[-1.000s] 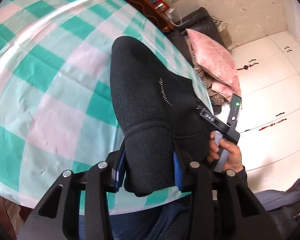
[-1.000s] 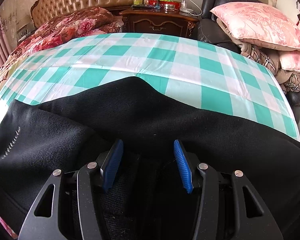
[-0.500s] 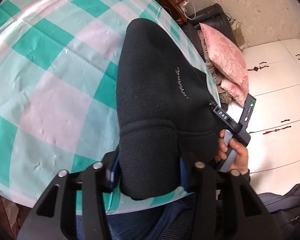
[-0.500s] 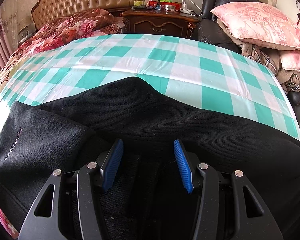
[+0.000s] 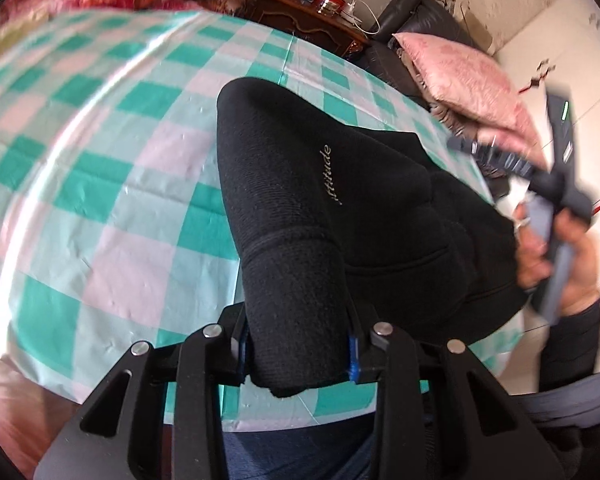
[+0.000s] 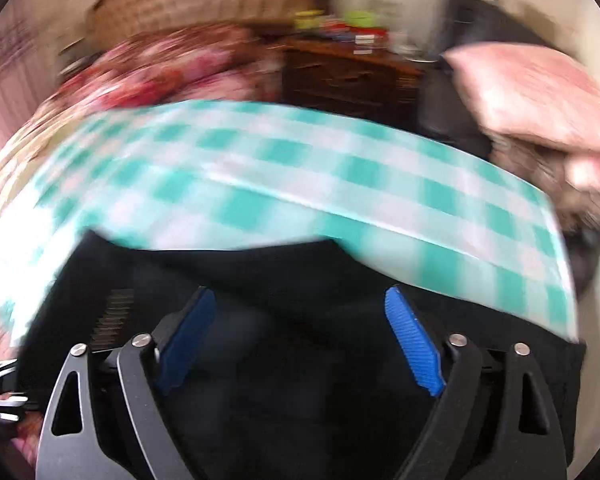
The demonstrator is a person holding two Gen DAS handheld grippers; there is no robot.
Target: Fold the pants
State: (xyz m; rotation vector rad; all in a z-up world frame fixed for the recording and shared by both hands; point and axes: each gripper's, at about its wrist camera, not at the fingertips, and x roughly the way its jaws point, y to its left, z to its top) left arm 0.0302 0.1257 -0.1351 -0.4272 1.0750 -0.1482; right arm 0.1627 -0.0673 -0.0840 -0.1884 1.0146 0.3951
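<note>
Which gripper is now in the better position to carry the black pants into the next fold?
Left, probably. The left gripper is clamped on the ribbed end of the black pants. The right gripper has just been opening; its pads stand wide above the cloth, gripping nothing.

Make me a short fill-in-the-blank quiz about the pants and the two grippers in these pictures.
1. The left gripper is clamped on the ribbed ____ of the black pants.
2. The right gripper has its jaws ____, nothing pinched.
3. The pants lie on a ____ and white checked cloth.

Missing words: cuff; open; green
</note>
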